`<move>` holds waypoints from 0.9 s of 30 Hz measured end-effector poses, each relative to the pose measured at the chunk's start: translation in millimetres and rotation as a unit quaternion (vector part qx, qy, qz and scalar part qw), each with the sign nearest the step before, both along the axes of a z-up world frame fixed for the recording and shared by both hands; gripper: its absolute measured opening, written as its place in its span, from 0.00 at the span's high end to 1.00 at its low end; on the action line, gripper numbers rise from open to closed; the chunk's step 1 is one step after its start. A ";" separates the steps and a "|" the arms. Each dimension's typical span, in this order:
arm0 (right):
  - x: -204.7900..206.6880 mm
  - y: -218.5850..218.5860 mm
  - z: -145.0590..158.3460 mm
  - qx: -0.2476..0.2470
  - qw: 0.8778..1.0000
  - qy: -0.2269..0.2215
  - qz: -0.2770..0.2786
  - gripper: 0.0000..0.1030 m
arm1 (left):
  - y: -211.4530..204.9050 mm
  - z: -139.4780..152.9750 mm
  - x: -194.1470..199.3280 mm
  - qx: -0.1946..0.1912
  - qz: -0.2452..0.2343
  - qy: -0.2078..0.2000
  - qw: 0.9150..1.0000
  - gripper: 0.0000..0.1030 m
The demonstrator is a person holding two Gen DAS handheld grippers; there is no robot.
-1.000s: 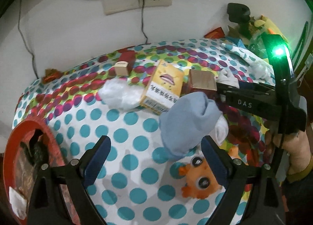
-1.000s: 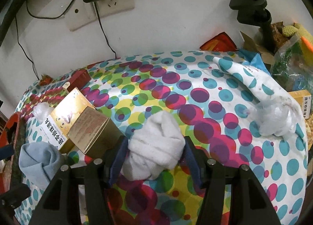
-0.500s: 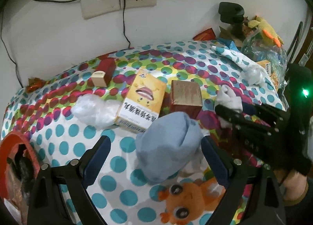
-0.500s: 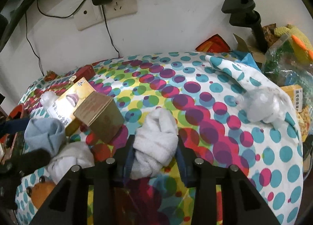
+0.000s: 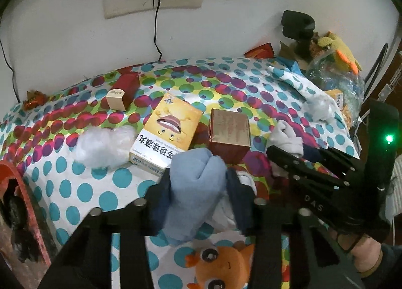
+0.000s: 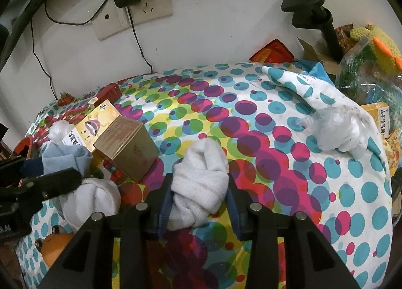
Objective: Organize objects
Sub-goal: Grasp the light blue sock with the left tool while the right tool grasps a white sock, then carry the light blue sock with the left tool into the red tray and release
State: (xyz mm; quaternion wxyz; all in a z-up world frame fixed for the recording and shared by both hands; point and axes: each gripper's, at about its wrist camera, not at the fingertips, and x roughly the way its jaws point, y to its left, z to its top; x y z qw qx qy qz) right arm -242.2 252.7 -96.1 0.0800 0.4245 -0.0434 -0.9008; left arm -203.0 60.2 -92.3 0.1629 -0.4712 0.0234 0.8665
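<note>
The left gripper has just been closing; its jaws now pinch the rolled pale-blue fabric bundle, its long axis running from 12 to 6 o'clock. The right gripper jaws pinch the rolled white towelling bundle on the dotted surface, at 3 o'clock from the blue one.

left gripper fingers just closed tight; right gripper fingers clamped.

On the dotted cloth lie 3 rolled socks: 1 blue, 2 white. There are 4 boxes: 2 yellow, 1 gold-brown, 1 dark red. 2 crumpled white plastic bags sit at 9 and 3 o'clock, and 1 orange plush toy at 6.
</note>
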 end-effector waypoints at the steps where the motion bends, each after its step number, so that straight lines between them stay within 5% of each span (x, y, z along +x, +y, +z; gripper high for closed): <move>1: -0.1 -0.3 0.0 0.002 1.000 0.000 0.000 0.62 | 0.3 0.8 1.5 0.000 -0.003 -0.001 1.000 0.66; 5: -0.3 -4.5 0.5 0.015 1.000 0.000 0.001 0.61 | -0.6 7.5 7.6 0.003 -0.006 0.001 1.000 0.73; 27: -0.3 -5.1 0.0 0.021 1.000 0.000 0.000 0.62 | -46.0 45.4 51.7 -0.029 0.030 0.029 0.999 0.73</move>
